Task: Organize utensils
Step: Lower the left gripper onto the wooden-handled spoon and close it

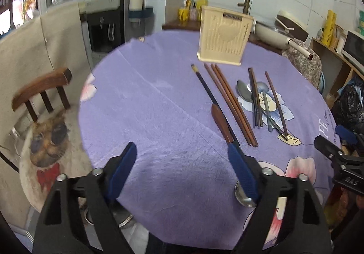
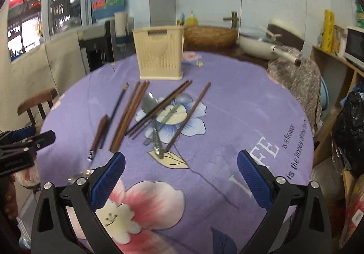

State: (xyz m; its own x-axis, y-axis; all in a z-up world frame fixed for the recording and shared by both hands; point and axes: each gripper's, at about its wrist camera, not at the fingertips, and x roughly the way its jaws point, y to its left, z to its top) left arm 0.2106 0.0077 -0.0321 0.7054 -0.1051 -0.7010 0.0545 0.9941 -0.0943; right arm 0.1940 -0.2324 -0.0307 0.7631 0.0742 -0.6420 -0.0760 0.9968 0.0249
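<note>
Slim brown wooden chopsticks and steel spoons lie mid-table before a cream slotted plastic holder. Both the left gripper and right gripper hover spread, empty. The light, stiff, likely slippery sticks look best pinched mid-shaft.

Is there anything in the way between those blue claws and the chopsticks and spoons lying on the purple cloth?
Nothing visible blocks them. Both the left gripper and right gripper are open above bare purple tablecloth, with the chopsticks and spoons just ahead. The cream utensil holder stands beyond, its front unobstructed.
</note>
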